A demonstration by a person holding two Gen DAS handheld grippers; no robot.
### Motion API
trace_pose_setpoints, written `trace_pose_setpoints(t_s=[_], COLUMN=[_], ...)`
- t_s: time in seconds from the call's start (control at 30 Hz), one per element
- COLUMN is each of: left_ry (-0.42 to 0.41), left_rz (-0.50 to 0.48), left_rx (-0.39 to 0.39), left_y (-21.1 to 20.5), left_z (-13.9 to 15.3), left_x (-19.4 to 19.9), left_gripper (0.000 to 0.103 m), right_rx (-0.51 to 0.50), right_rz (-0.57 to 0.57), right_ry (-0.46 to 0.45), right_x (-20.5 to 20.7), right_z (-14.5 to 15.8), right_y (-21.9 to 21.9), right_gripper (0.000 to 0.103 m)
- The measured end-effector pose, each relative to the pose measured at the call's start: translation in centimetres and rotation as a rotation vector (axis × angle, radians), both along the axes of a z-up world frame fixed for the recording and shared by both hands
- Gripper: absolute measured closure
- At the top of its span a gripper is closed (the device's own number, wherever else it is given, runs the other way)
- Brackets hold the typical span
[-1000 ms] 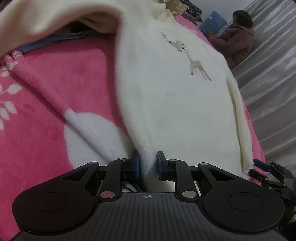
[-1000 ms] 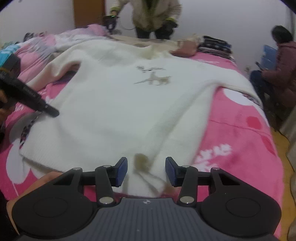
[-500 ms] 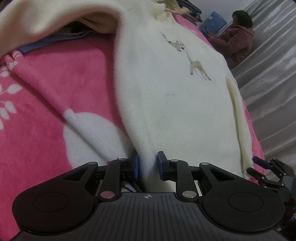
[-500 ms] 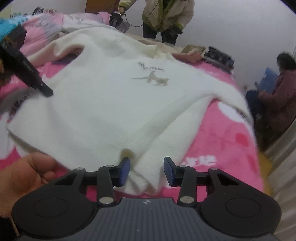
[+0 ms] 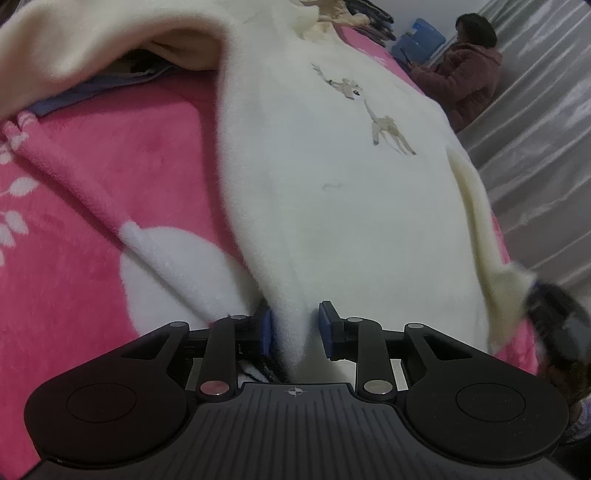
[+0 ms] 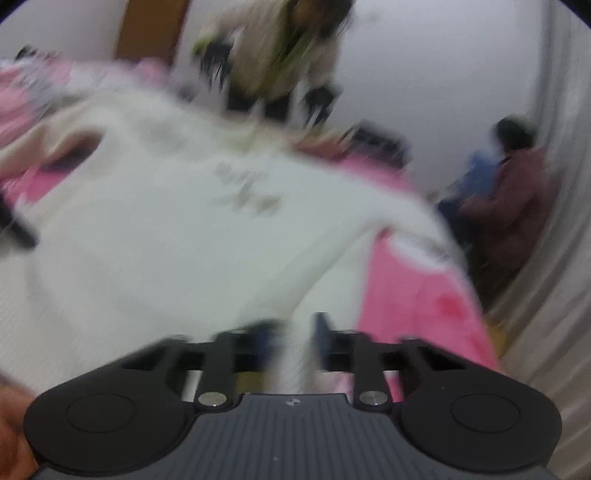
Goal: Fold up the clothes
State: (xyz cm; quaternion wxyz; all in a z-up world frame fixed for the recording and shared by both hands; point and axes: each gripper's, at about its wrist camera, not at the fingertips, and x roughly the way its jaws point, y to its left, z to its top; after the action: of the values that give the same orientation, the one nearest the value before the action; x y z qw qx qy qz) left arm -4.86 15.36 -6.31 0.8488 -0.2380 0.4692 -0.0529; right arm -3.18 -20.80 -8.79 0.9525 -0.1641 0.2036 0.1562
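Observation:
A cream sweater (image 5: pixel 332 192) with deer embroidery lies spread on a pink bed blanket (image 5: pixel 92 206). My left gripper (image 5: pixel 295 325) is shut on the sweater's bottom hem at its left corner. My right gripper (image 6: pixel 295 336) is shut on the hem at the other corner; the right wrist view is blurred by motion, and the sweater (image 6: pixel 177 229) fills it. The right gripper (image 5: pixel 554 314) shows blurred at the right edge of the left wrist view, holding the lifted hem corner.
A seated person in a dark red coat (image 5: pixel 469 74) is beside the bed on the right. A standing person (image 6: pixel 280 59) is at the far end of the bed. Folded clothes (image 5: pixel 354 14) lie beyond the sweater. A grey curtain (image 5: pixel 535 166) hangs on the right.
My right gripper closed on the sweater's hem corner and is moving fast, lifting it. My left gripper kept its grip and hardly moved.

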Motion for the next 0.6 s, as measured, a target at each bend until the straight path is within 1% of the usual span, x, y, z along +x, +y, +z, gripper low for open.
trace_pose_setpoints(t_s=[0.03, 0.1, 0.17, 0.27, 0.37, 0.43, 0.53, 0.6], left_ry=[0.001, 0.002, 0.000, -0.005, -0.008, -0.007, -0.004, -0.004], left_rz=[0.001, 0.007, 0.013, -0.003, -0.016, -0.016, -0.015, -0.016], left_rx=[-0.002, -0.006, -0.006, 0.010, 0.030, 0.029, 0.026, 0.025], left_y=[0.0, 0.1, 0.0, -0.3, -0.5, -0.4, -0.3, -0.2], left_z=[0.0, -0.1, -0.1, 0.0, 0.0, 0.0, -0.1, -0.2], left_x=[0.0, 0.0, -0.1, -0.1, 0.0, 0.0, 0.1, 0.0], left_gripper=[0.077, 0.077, 0.076, 0.073, 0.073, 0.073, 0.073, 0.073], right_rx=[0.013, 0.034, 0.027, 0.027, 0.008, -0.003, -0.090, -0.171], right_rz=[-0.047, -0.145, -0.229, -0.308, -0.335, -0.344, -0.313, -0.278], right_ry=[-0.038, -0.108, -0.094, 0.001, 0.103, 0.134, 0.126, 0.125], right_x=[-0.2, -0.4, 0.5, 2.2, 2.9, 2.5, 1.0, 0.1], right_z=[0.7, 2.1, 2.4, 0.5, -2.0, -2.8, -3.3, -3.5], right_y=[-0.9, -2.8, -5.0, -7.7, -8.5, -8.6, -8.0, -7.4], right_gripper=[0.095, 0.095, 0.095, 0.095, 0.095, 0.095, 0.094, 0.093])
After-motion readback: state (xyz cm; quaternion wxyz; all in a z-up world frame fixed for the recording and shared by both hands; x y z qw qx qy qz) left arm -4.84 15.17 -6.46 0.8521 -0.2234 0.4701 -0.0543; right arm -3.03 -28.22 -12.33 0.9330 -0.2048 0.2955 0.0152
